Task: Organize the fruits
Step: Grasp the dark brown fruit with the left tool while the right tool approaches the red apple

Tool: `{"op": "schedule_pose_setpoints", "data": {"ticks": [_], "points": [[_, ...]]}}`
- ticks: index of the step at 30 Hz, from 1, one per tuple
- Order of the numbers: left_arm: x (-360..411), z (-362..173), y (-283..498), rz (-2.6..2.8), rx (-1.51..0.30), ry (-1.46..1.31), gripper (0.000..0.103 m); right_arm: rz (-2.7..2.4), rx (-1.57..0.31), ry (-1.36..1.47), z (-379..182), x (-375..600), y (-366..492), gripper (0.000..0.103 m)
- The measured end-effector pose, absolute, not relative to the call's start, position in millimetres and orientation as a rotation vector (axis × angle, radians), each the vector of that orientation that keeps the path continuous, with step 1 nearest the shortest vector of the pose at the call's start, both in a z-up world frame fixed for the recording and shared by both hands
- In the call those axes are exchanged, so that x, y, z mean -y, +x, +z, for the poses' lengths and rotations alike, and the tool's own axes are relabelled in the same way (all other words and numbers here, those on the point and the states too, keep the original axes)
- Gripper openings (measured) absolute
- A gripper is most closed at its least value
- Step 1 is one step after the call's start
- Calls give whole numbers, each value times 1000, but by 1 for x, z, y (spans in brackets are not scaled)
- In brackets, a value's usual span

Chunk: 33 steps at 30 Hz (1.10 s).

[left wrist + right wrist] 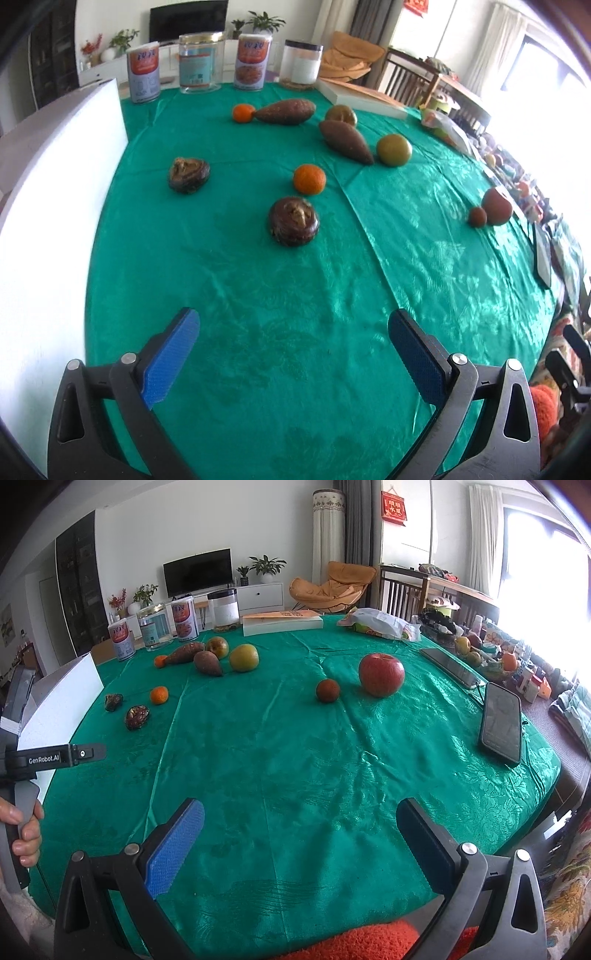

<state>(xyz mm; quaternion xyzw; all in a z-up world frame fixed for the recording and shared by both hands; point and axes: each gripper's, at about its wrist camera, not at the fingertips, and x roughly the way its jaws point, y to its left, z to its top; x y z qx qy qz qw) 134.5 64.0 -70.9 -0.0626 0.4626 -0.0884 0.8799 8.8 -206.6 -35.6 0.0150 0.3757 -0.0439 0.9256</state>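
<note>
Fruits lie scattered on the green tablecloth (295, 760), none grouped yet. Largest, the red apple (381, 674) sits right of centre in the right wrist view; round, it may roll if nudged. The phone (501, 722) at right edge risks being struck. The dark chestnut-like fruit (293, 220) is mid-frame in the left wrist view. Left gripper (293, 354) and right gripper (301, 843): jaws wide, empty.
</note>
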Motion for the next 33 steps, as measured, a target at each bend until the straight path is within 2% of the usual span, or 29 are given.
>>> {"op": "schedule_pose_setpoints", "data": {"ticks": [5, 7, 9, 11, 12, 13, 18, 23, 30, 32, 33], "points": [[-41, -91, 188, -149, -1005, -92, 99, -94, -761, 34, -35, 208, 7, 103], [-38, -97, 199, -131, -1008, -93, 90, -92, -756, 42, -35, 210, 6, 103], [-36, -99, 205, -96, -992, -68, 87, -87, -761, 62, -35, 214, 7, 103], [-34, -98, 208, -86, -981, -57, 77, -83, -772, 88, -37, 218, 8, 103], [-33, -97, 207, -88, -971, -51, 62, -80, -777, 101, -37, 220, 9, 103], [-32, -97, 207, -81, -967, -37, 42, -75, -782, 114, -38, 221, 9, 103], [-32, -92, 188, -108, -936, -23, 41, 33, -844, 309, -41, 255, 29, 103], [-32, -83, 163, -153, -922, -64, 41, -81, -879, 417, -39, 328, 113, 103], [-34, -75, 150, -174, -931, -112, 41, -203, -971, 237, -56, 349, 230, 102], [-36, -74, 150, -174, -934, -116, 41, -214, -1012, 219, -65, 347, 246, 89], [-38, -74, 150, -173, -937, -118, 41, -233, -1044, 212, -71, 348, 252, 78]]}}
